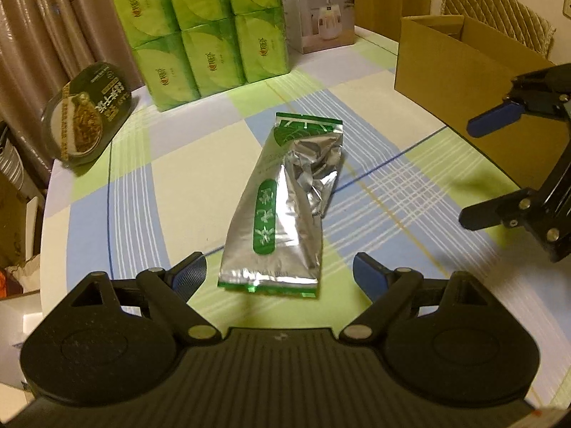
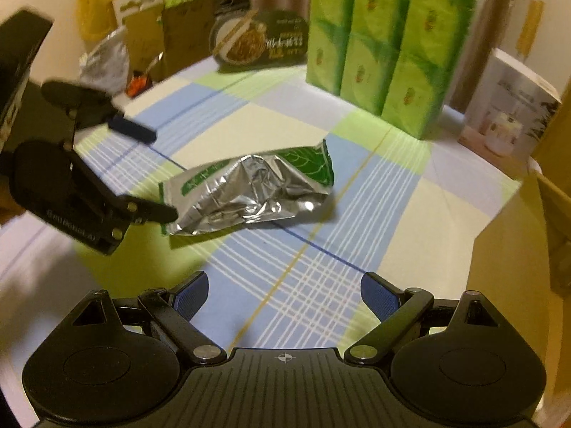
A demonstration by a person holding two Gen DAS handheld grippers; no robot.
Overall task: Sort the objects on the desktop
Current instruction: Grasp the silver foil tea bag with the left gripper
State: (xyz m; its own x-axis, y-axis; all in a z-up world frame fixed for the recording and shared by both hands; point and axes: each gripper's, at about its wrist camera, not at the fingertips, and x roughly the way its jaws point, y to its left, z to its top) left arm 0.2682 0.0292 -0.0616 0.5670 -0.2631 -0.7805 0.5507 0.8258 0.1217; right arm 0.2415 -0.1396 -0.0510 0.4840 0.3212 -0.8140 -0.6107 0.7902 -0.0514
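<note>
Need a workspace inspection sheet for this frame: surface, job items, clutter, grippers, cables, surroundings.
Surface: round table with a checked cloth.
Job's things: crumpled foil pouch lying flat mid-table; open cardboard box at the table's edge.
Clutter: green tissue pack, humidifier box, noodle bowl propped on edge.
Grippers: left gripper open, near the pouch, not touching; right gripper open, empty.
Cables: nothing seen.
Surroundings: curtain, bags beyond the table.
</note>
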